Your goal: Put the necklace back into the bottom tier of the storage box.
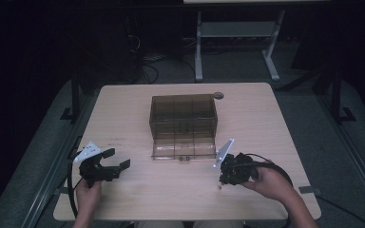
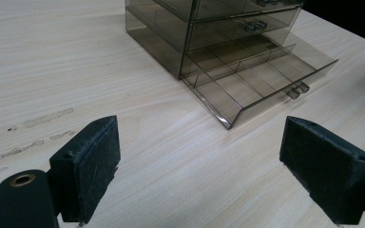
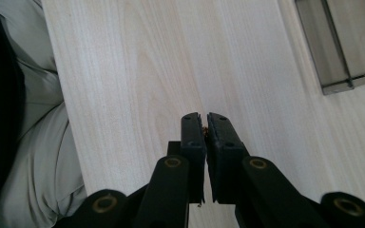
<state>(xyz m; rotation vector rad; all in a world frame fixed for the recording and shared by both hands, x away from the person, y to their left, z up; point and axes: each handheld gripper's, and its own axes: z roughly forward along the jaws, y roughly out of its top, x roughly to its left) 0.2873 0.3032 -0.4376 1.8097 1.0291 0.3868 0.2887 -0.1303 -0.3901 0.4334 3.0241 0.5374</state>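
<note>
Nearby, smoky drawer organizer (image 1: 183, 118), bottom drawer (image 1: 184, 149) out between both hand-held grippers.

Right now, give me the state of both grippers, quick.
Left gripper: jaws wide open, holding nothing, above the table.
Right gripper: jaws nearly shut on a tiny orange-brown bit; what it is cannot be told.

Count on table (image 1: 138, 190): 1 smoked-plastic drawer cabinet (image 1: 183, 114), 3 drawers, of which 1 drawer (image 2: 261, 80) is pulled out. 2 grippers: left gripper (image 1: 114, 160), right gripper (image 1: 222, 178). 1 small orange item (image 3: 205, 129) between right jaws; kind unclear.
</note>
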